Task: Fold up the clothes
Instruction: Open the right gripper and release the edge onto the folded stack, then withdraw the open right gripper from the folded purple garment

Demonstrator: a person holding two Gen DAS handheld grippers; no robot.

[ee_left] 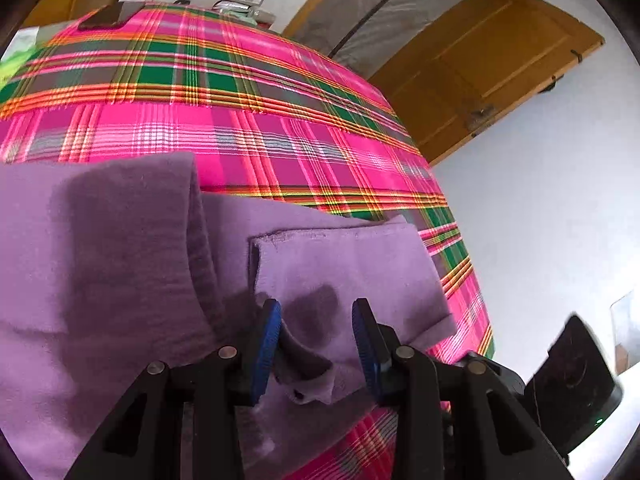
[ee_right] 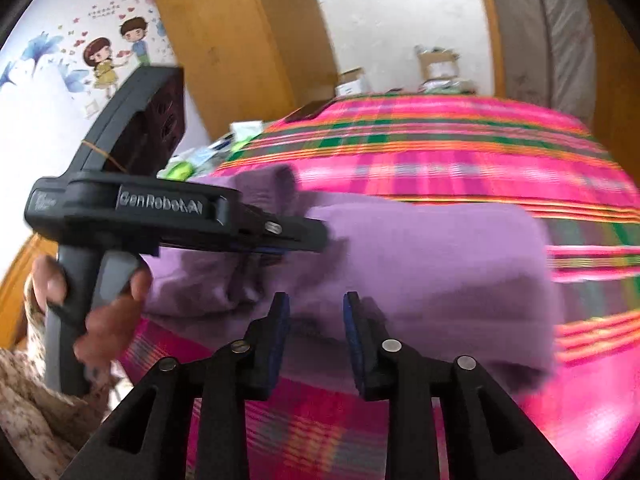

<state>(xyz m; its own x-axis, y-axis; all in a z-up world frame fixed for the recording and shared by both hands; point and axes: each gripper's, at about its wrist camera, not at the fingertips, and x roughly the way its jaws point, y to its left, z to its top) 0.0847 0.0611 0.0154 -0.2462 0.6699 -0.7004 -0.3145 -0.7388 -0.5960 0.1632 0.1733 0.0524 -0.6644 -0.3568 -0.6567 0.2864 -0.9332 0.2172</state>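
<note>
Person's hand (ee_right: 96,304) grips the left gripper (ee_left: 316,344) handle. Its jaws stand apart, with a bunched fold of the purple garment (ee_left: 120,264) between the blue pads (ee_left: 267,352), touching only the left one (no clamp). Garment lies partly folded on the plaid sheet (ee_left: 248,80). Right gripper (ee_right: 316,332): jaws narrowly apart over the garment's near edge, nothing pinched. Door (ee_left: 496,60) far right.

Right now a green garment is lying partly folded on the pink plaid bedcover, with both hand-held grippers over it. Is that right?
Not quite: the garment is purple, not green. The left wrist view shows it clearly, partly folded on the pink plaid bedcover, which does have green stripes. The left hand-held gripper and the right hand-held gripper are both over it.
</note>
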